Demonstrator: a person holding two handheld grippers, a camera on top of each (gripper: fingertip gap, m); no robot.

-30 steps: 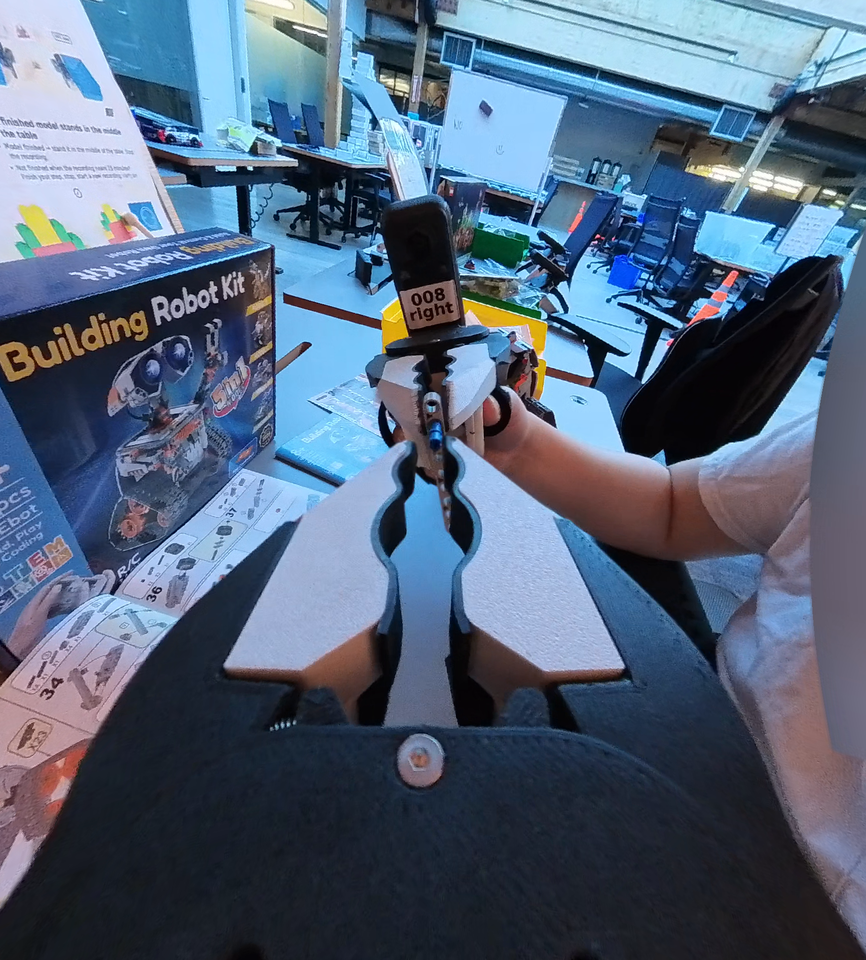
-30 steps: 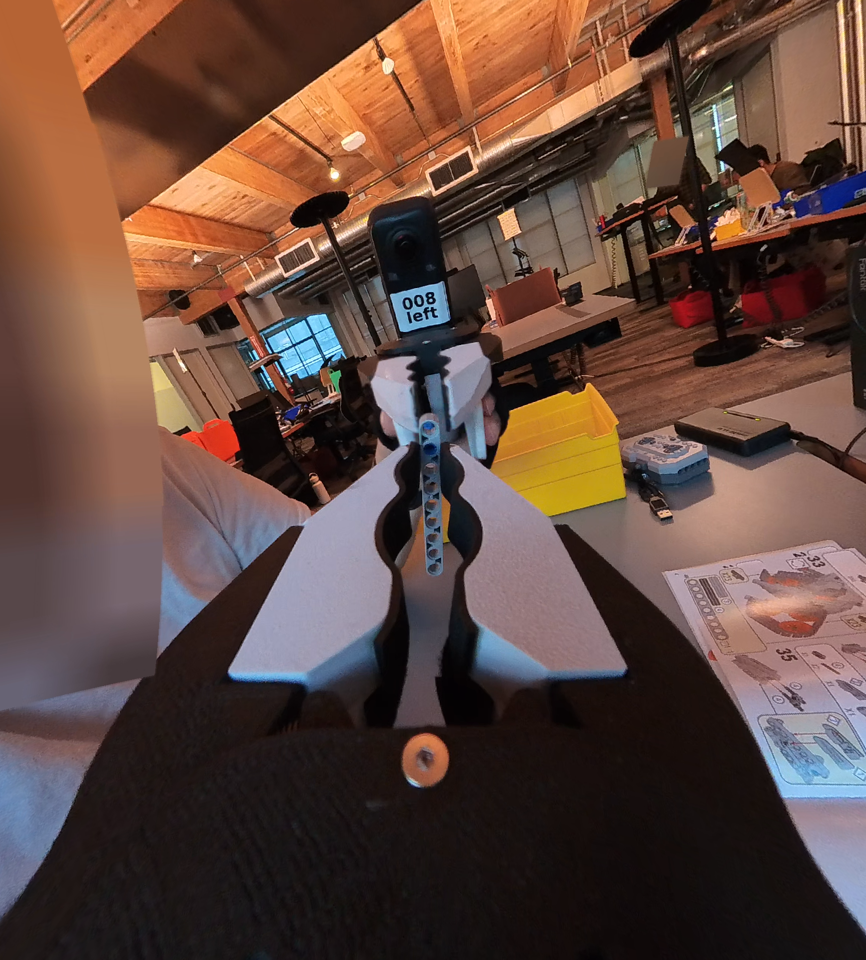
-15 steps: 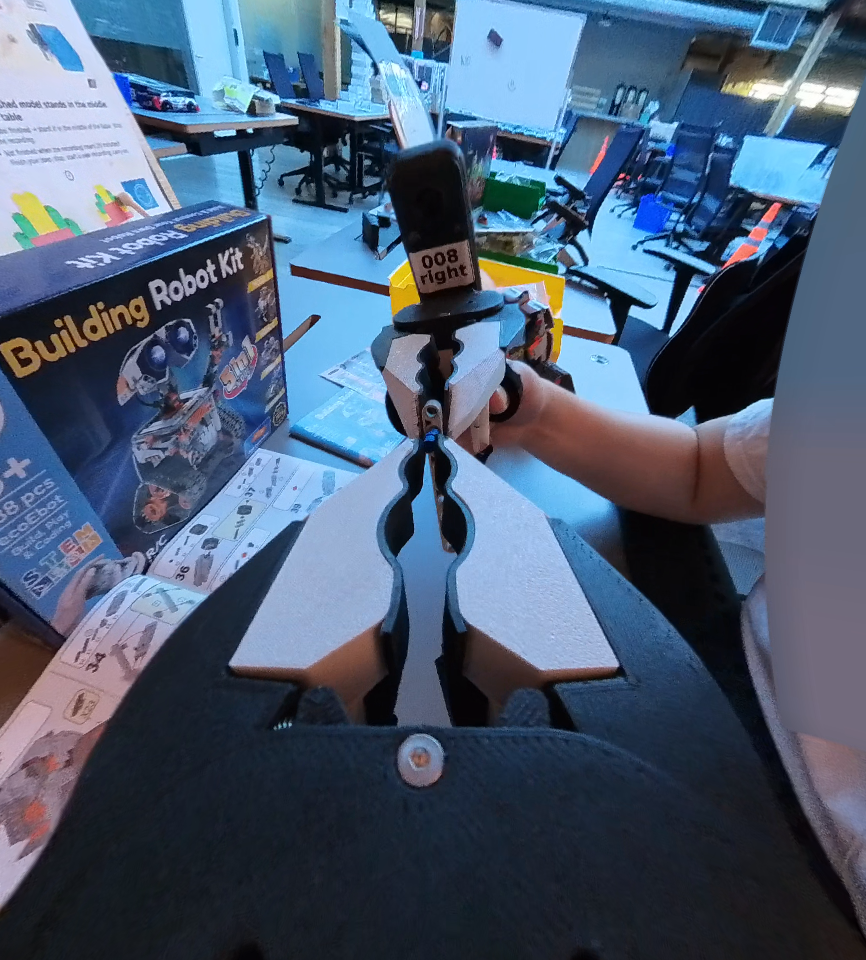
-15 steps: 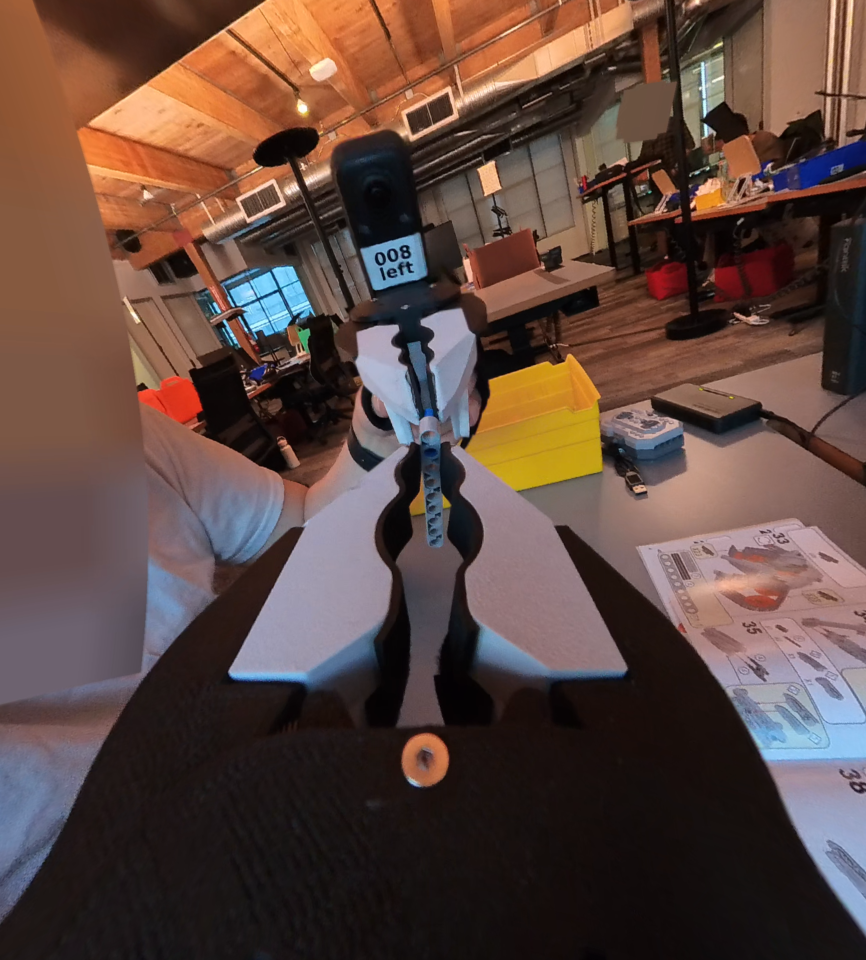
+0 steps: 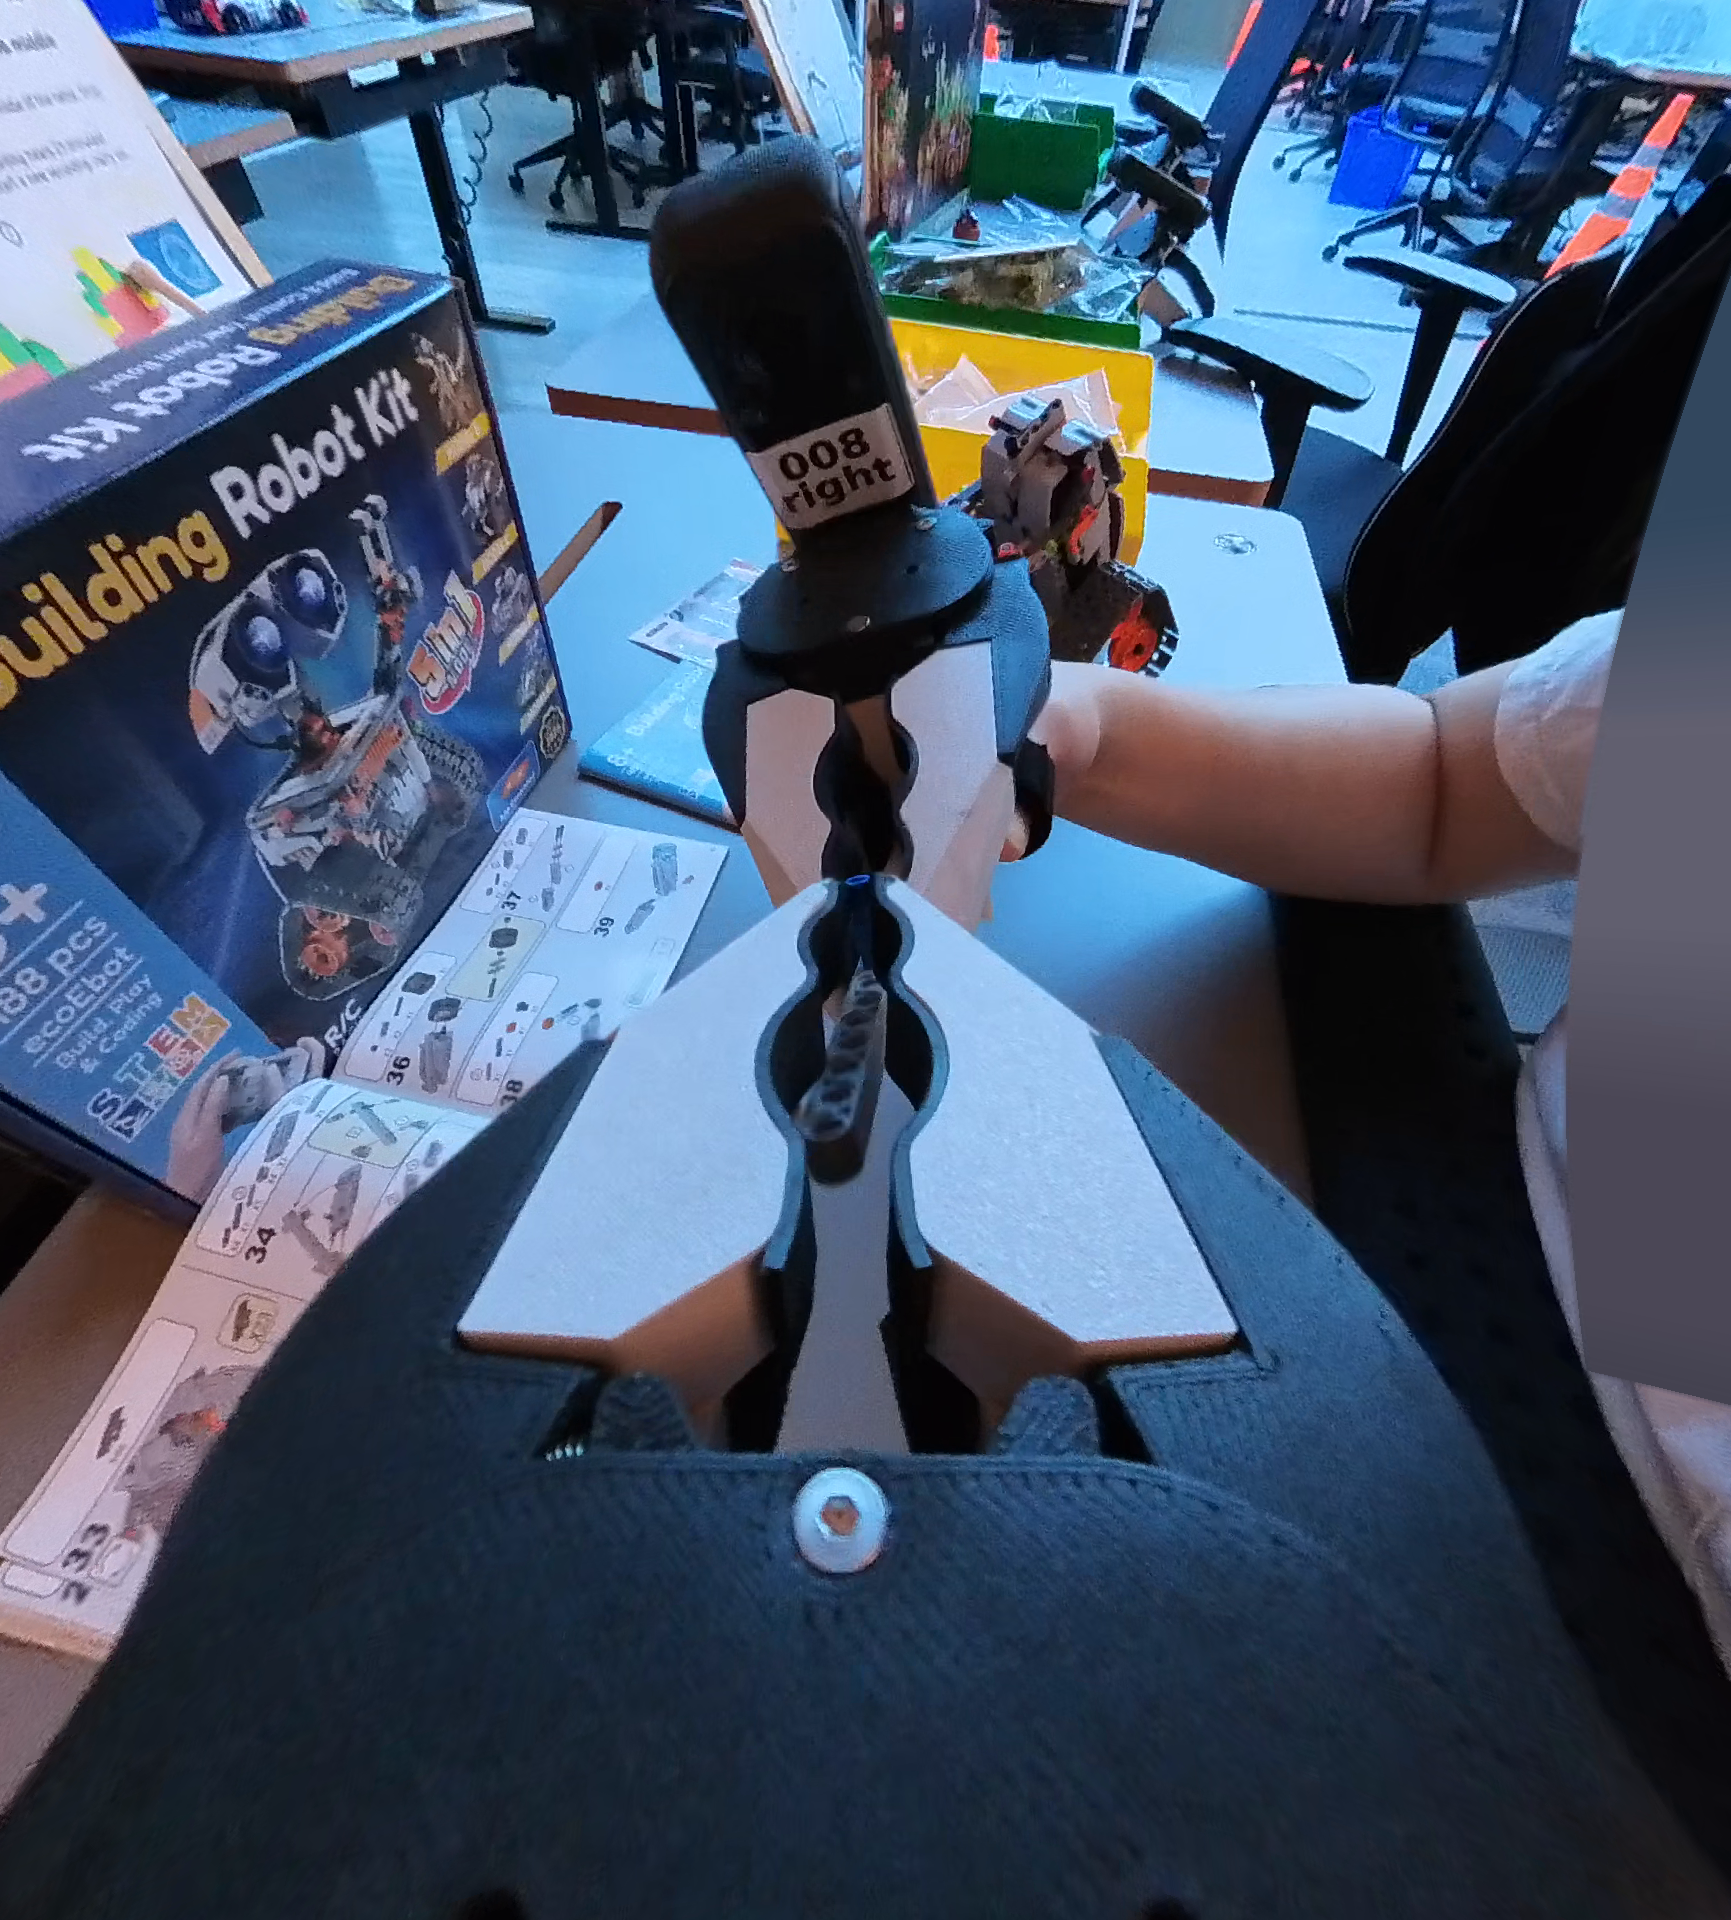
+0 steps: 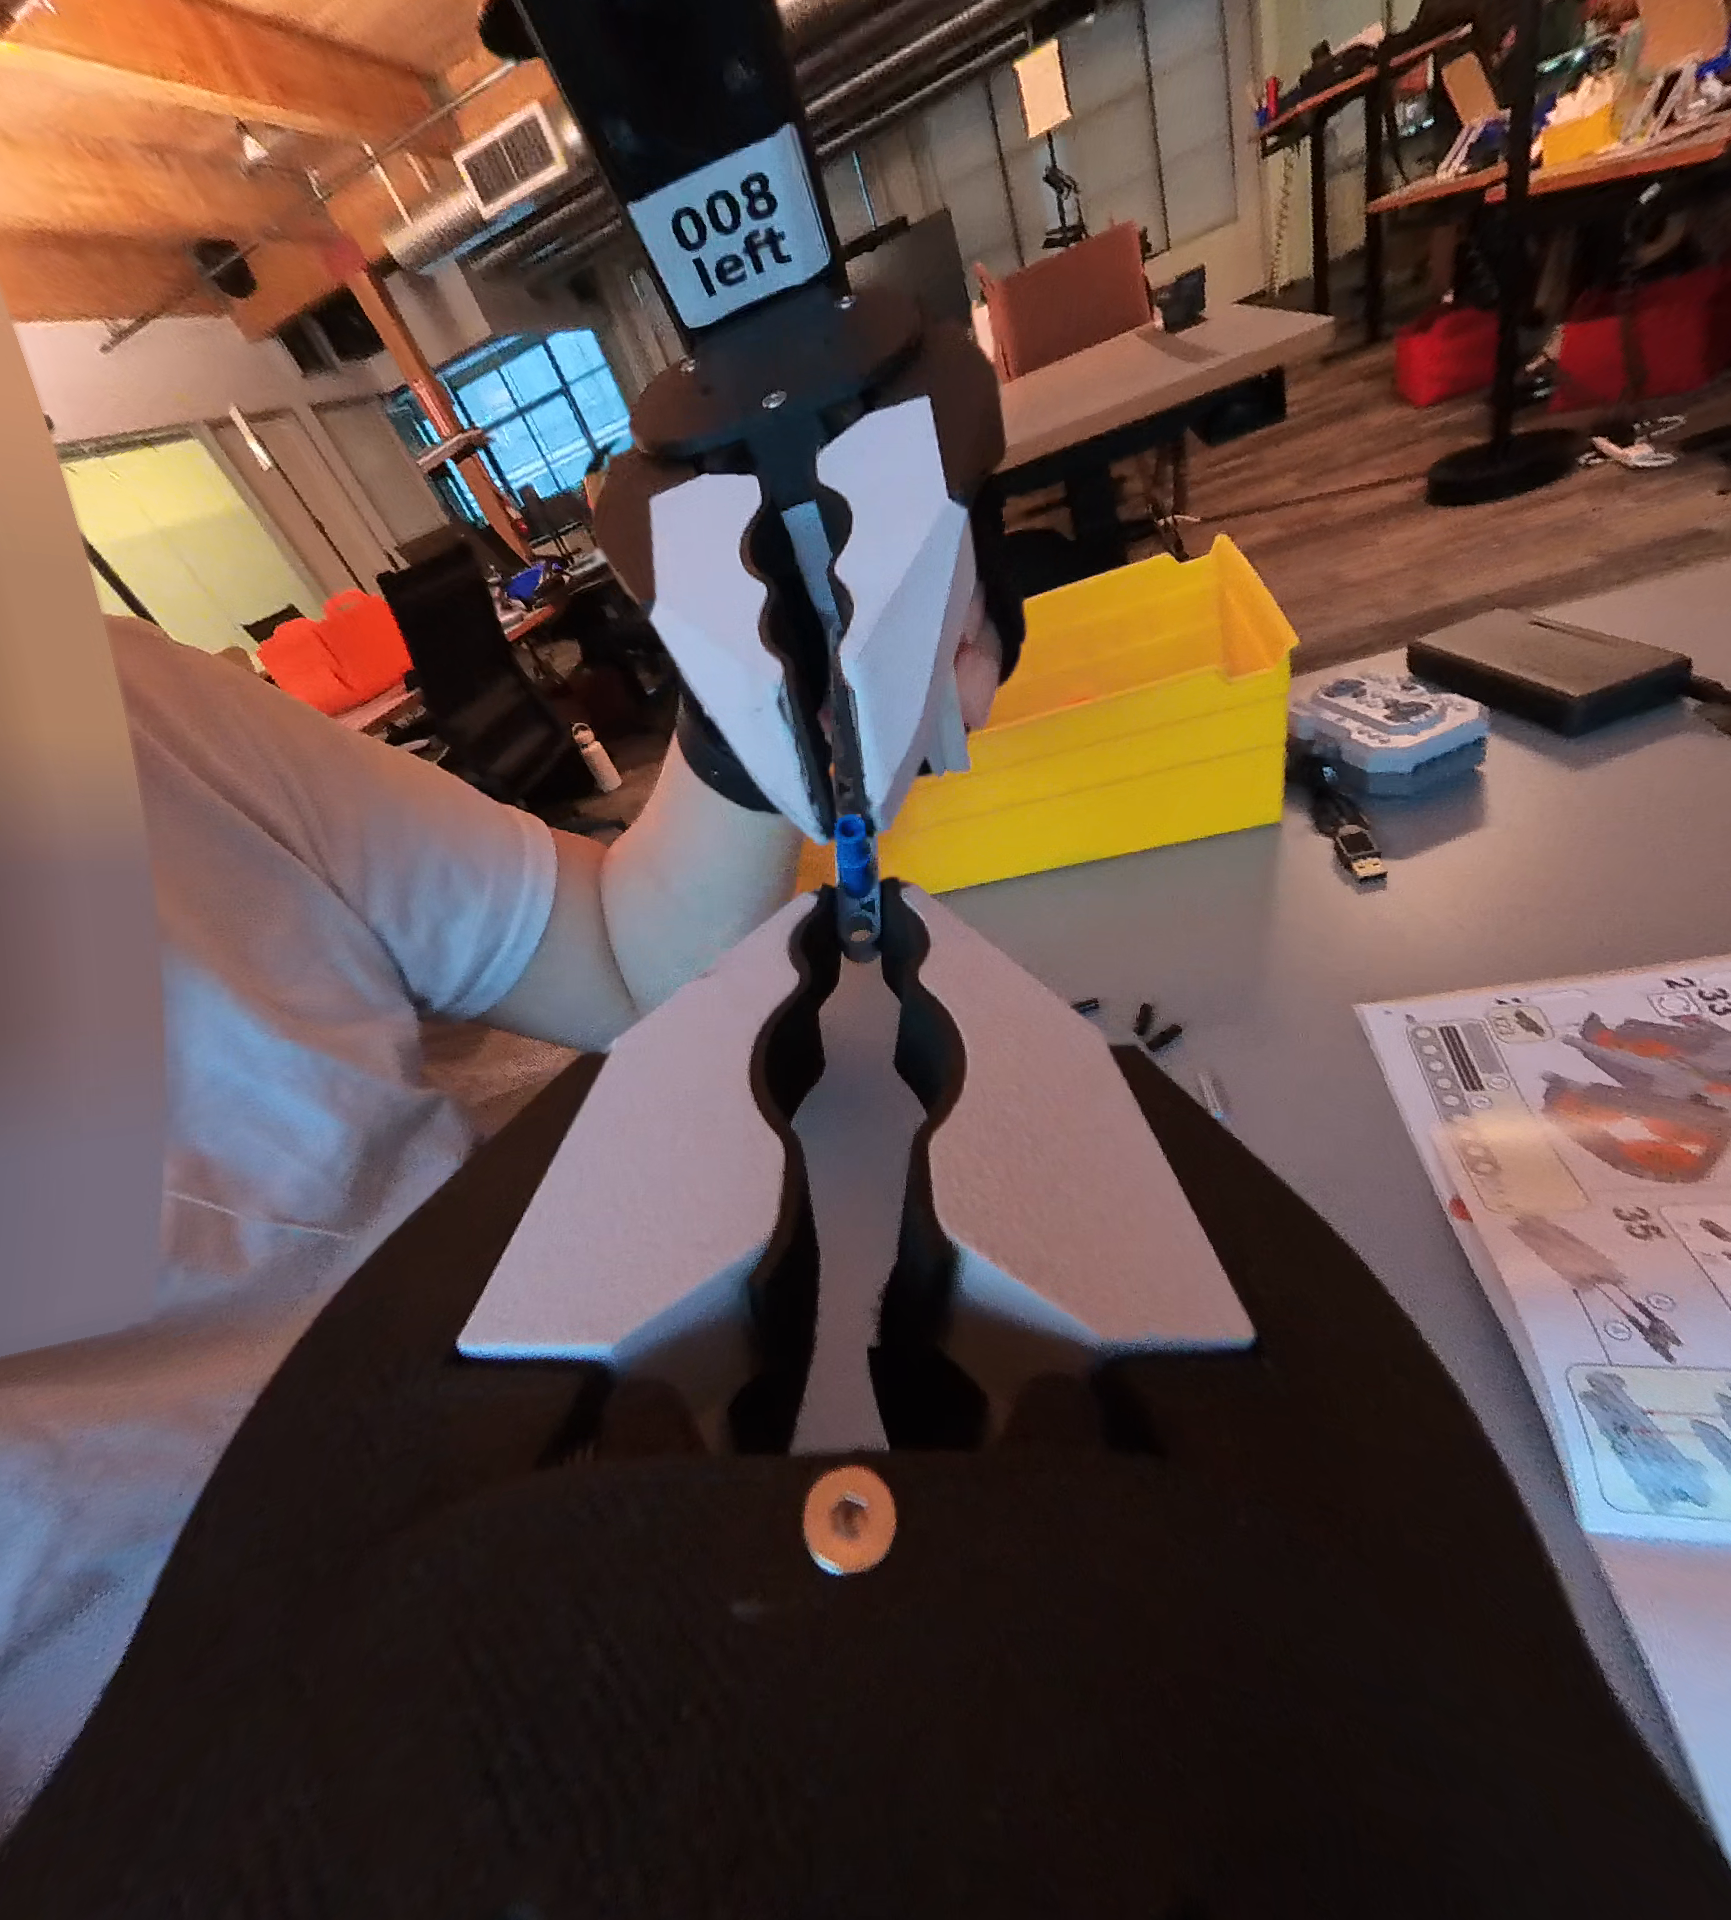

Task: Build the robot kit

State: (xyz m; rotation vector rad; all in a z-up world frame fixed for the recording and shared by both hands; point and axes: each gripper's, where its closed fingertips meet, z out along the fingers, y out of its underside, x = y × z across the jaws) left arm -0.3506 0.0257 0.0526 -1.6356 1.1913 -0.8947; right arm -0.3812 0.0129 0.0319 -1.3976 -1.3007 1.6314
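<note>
Two grippers meet tip to tip above the table's near edge: the left gripper (image 5: pixel 856 914) clamps a grey holed beam (image 5: pixel 840 1081), the right gripper (image 6: pixel 856 920) seemingly pinching a blue pin (image 6: pixel 850 842).

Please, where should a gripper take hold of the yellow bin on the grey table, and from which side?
On the yellow bin, probably the top edge of the near long wall, from above: one finger inside, one outside. The wall looks thin and upright and the top is open. Keep to the end clear of the left gripper, which stands before the other end.
</note>
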